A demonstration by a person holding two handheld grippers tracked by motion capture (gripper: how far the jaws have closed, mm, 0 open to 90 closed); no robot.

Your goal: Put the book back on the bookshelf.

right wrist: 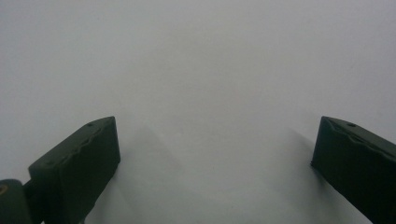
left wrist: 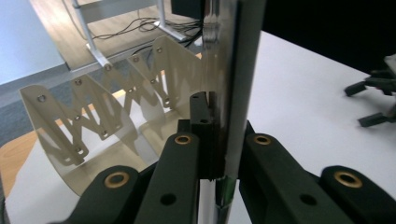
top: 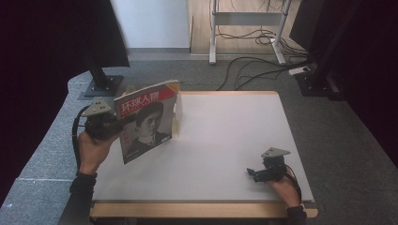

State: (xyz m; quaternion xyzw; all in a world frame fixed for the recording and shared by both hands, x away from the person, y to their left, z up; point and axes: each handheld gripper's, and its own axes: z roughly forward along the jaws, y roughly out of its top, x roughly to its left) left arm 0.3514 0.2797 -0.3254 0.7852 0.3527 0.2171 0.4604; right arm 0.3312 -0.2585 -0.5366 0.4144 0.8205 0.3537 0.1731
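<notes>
Magazine [top: 148, 119] held upright, clear of the tabletop [top: 225, 140], just in front of the slotted rack [left wrist: 116, 121]. The left gripper [top: 110, 125] has its jaws clamped on the magazine's edge; seen along them, the sheet stands vertical between the pads. The right gripper [top: 263, 173] rests well away from the rack, jaws apart and empty. To seat it well: keep the magazine plumb, line its lower edge with one slot, lower slowly, release only once the dividers bear it

Wide bare stretch of white table [top: 225, 136] between the hands — open passage, upright magazine [top: 148, 119] and beige slotted rack [left wrist: 116, 112] blocking the far left corner, right gripper [top: 253, 172] low near the front edge.
</notes>
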